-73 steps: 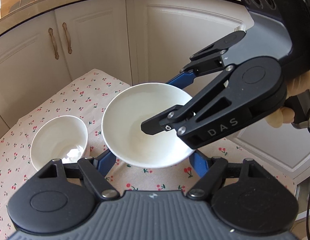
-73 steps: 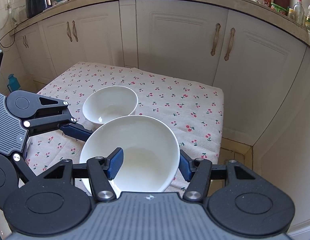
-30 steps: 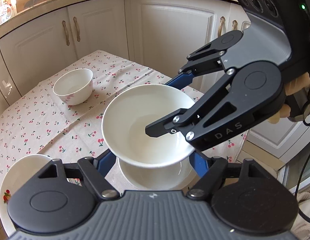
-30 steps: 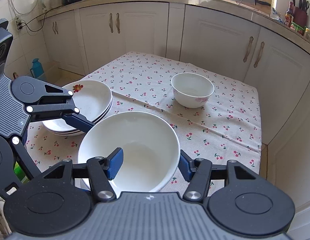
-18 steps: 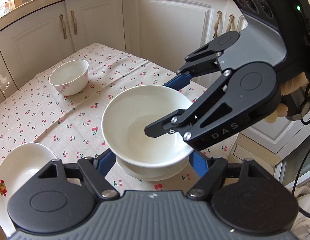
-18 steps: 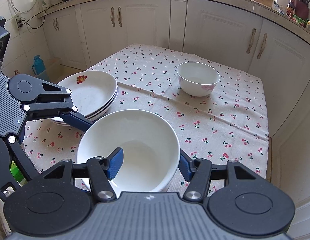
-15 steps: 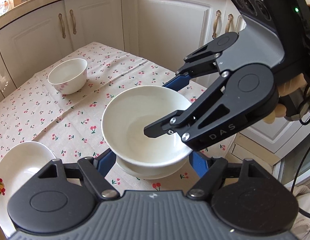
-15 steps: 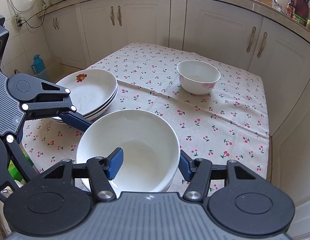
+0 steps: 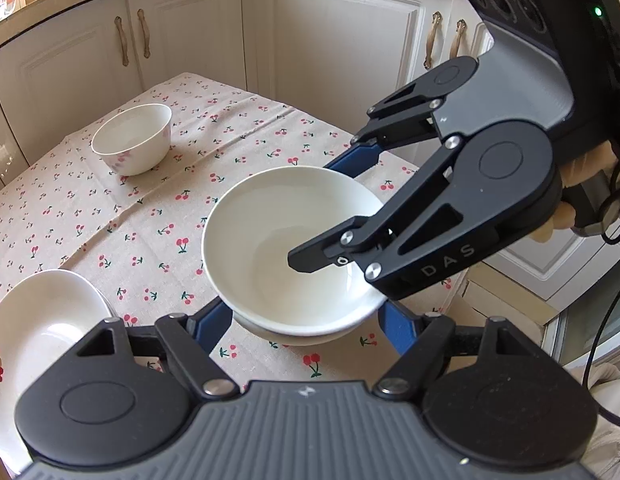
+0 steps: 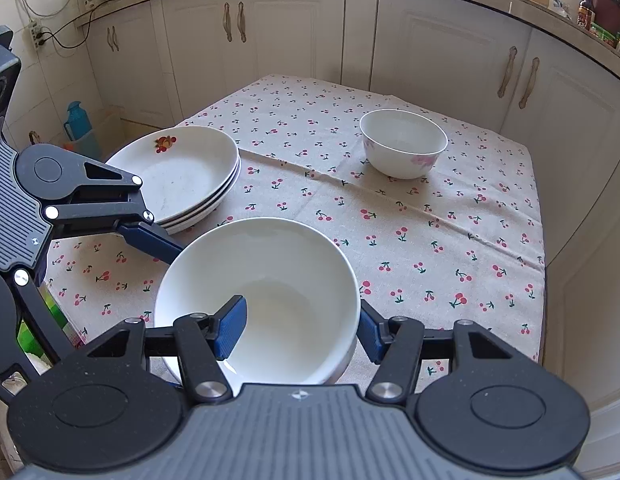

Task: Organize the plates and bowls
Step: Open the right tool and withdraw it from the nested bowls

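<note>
Both grippers hold one large white bowl (image 9: 270, 240) (image 10: 270, 264) low over the cherry-print tablecloth (image 9: 150, 216). My left gripper (image 9: 304, 320) is shut on it, one blue finger on each outer side. My right gripper (image 10: 300, 332) is shut on its wall, one finger inside and one outside; in the left wrist view the right gripper (image 9: 333, 208) reaches in from the right. A second white bowl (image 9: 310, 339) sits directly beneath, with only a thin edge showing. Whether the two bowls touch I cannot tell.
A small bowl with pink flowers (image 10: 403, 144) (image 9: 132, 144) stands farther back on the table. A stack of white plates (image 10: 182, 176) (image 9: 42, 328) lies to the left. The table's right edge (image 10: 543, 264) is close. White cabinets surround the table, and a blue bottle (image 10: 80, 124) stands on the floor.
The large bowl, gripped by both grippers throughout, was carried away from the small bowl to above a second bowl. It has sunk onto that bowl, so less of it shows.
</note>
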Demonstrator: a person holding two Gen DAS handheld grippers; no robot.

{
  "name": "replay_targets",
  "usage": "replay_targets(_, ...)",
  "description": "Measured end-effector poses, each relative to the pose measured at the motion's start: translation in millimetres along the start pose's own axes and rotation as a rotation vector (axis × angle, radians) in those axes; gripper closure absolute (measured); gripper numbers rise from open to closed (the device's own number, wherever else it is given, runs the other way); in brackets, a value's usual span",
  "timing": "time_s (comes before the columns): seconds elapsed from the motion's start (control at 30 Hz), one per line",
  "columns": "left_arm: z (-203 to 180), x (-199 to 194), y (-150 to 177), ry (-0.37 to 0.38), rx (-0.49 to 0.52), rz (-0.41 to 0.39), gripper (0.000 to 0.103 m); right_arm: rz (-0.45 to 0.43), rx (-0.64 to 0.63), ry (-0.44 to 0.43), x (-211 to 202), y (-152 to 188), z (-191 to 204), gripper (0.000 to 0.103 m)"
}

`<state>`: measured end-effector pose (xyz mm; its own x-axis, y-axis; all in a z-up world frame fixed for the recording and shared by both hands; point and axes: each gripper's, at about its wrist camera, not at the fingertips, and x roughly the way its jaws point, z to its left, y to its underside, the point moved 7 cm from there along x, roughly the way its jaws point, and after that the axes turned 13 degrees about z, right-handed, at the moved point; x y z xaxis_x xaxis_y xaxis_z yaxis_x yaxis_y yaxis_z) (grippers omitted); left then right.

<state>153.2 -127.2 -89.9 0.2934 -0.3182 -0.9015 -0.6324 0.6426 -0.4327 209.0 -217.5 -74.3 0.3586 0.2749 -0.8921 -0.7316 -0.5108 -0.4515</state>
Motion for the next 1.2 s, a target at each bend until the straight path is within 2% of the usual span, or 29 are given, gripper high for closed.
replay_targets(0.27,1.2,2.9,0.6,0.003,0.001,0.007,0.023,0.013,0.001,-0.006,2.9,0.2,0.0,0.037)
replay_targets(0.47,3.0,-4.3,-0.7,0.018,-0.002,-0.028,0.016,-0.015,-0.009,-0.007,-3.0,-2.6,2.4,0.017)
replay_targets(0.57,3.1,-7.1,1.0,0.014,0.005,-0.029,0.015,-0.032,-0.015,0.000,-7.7,-6.1,3.1,0.015)
replay_targets(0.7,5.0,-11.5,5.5,0.013,0.007,-0.034,0.015,-0.058,-0.023,0.023,-12.1,-8.0,2.0,0.002)
replay_targets(0.77,8.2,-13.2,6.8,0.012,0.000,-0.037,0.015,-0.070,-0.028,0.028,-13.2,-8.6,1.5,0.000)
replay_targets(1.0,20.8,-22.5,2.1,0.004,-0.035,-0.071,0.011,-0.087,-0.047,0.071,-13.4,-11.9,-4.0,0.000)
replay_targets(1.2,37.1,-31.7,-11.8,-0.034,-0.058,-0.109,0.008,-0.143,-0.068,0.099,-23.6,-21.4,-19.5,0.000)
